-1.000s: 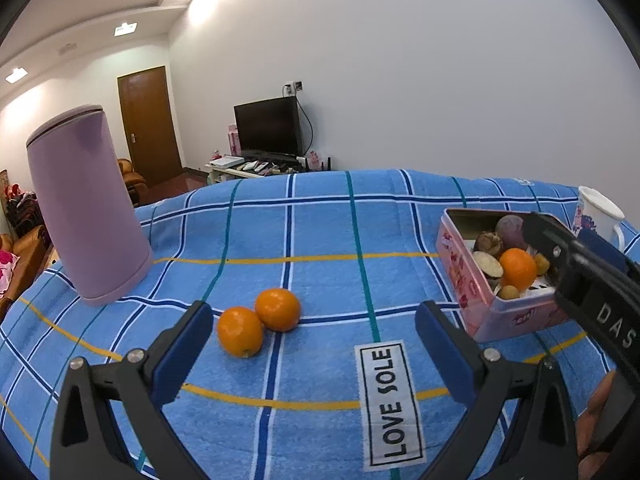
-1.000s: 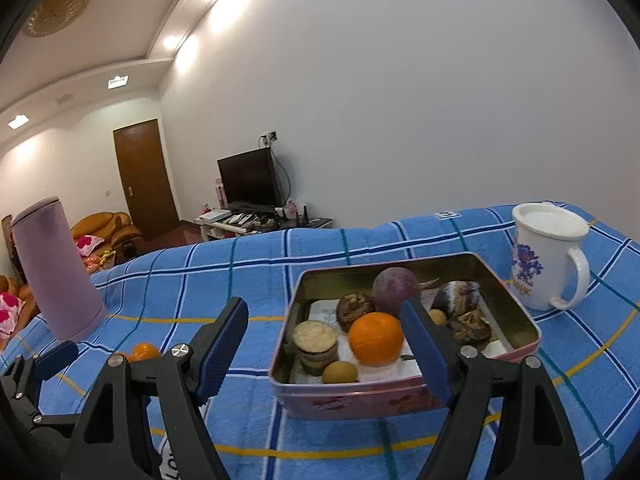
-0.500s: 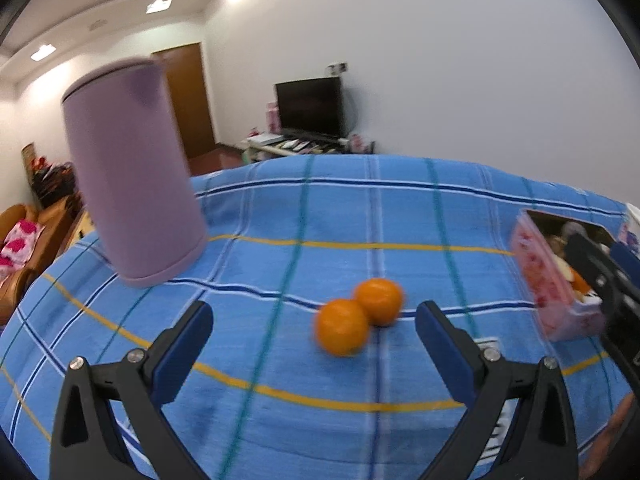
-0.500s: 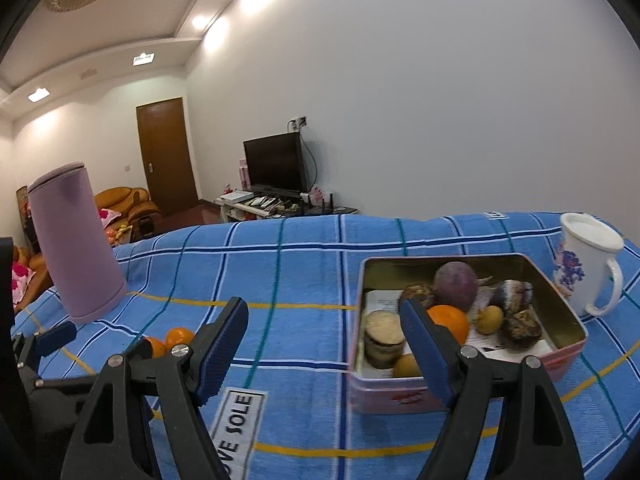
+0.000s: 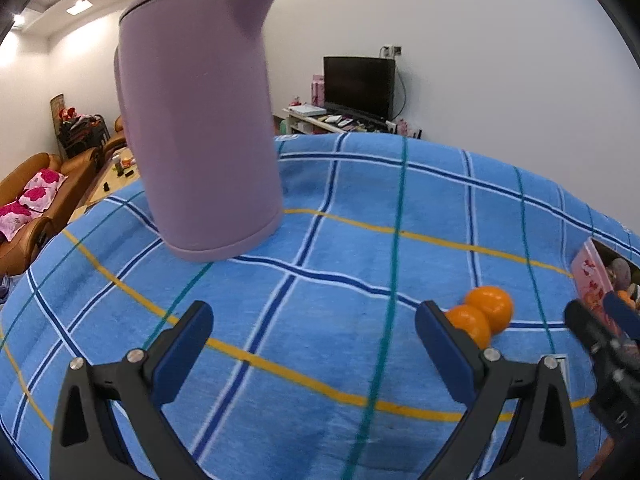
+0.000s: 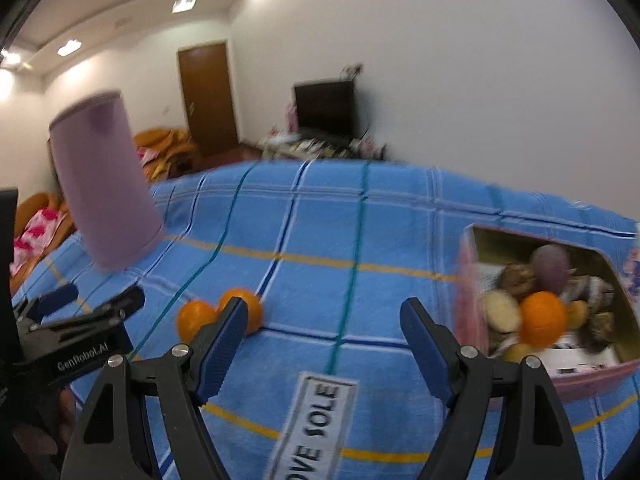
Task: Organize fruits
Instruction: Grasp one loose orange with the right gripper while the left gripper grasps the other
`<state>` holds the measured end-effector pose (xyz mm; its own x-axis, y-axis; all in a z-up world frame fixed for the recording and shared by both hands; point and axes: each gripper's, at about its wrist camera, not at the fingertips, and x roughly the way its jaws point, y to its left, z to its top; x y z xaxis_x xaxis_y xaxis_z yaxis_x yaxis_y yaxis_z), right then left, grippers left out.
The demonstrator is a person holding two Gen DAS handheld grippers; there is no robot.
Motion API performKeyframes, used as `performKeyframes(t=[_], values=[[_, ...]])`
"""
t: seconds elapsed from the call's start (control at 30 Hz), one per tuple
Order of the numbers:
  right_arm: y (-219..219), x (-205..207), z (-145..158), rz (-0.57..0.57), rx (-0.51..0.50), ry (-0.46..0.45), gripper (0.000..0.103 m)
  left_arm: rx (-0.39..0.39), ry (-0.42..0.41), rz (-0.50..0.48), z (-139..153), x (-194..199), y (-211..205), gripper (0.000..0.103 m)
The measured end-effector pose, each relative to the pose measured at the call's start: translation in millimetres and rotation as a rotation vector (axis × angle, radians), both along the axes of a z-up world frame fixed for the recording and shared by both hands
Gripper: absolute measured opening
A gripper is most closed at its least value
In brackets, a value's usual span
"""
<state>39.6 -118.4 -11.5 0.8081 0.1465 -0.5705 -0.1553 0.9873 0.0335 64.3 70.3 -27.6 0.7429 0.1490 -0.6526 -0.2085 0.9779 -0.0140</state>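
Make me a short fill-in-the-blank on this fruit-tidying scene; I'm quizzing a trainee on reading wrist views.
1. The number of oranges lying loose on the blue checked cloth is ____.
2. The one orange in the pink tin lies ____ the purple fruit, toward the camera.
3. Both the left gripper and the right gripper stand ____ and hold nothing.
4. The tall kettle is coloured ____.

Missing words: two; in front of; open; purple

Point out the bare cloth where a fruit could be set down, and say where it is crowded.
Bare cloth lies between the purple kettle and the two loose oranges, and between those oranges and the pink tin, around the sewn label. The tin is crowded with fruit. Both the left gripper and right gripper are open and hold nothing.
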Motion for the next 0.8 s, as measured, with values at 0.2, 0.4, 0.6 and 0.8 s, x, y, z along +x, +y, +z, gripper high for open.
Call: performKeyframes(t=[0.2, 0.4, 0.6, 0.8], values=[[21, 26, -13, 0.101, 0.021, 0.104, 0.054, -0.011, -0.007, 0.041, 2, 0, 13, 0.103], [37, 45, -23, 0.174, 0.058, 0.174, 0.051, -0.022, -0.001, 0.027, 2, 0, 12, 0.103], [43, 62, -30, 0.200, 0.111, 0.219, 0.051, -0.055, 0.010, 0.029, 2, 1, 16, 0.103], [54, 66, -37, 0.225, 0.108, 0.271, 0.046, -0.077, 0.016, 0.032, 1, 3, 20, 0.103]])
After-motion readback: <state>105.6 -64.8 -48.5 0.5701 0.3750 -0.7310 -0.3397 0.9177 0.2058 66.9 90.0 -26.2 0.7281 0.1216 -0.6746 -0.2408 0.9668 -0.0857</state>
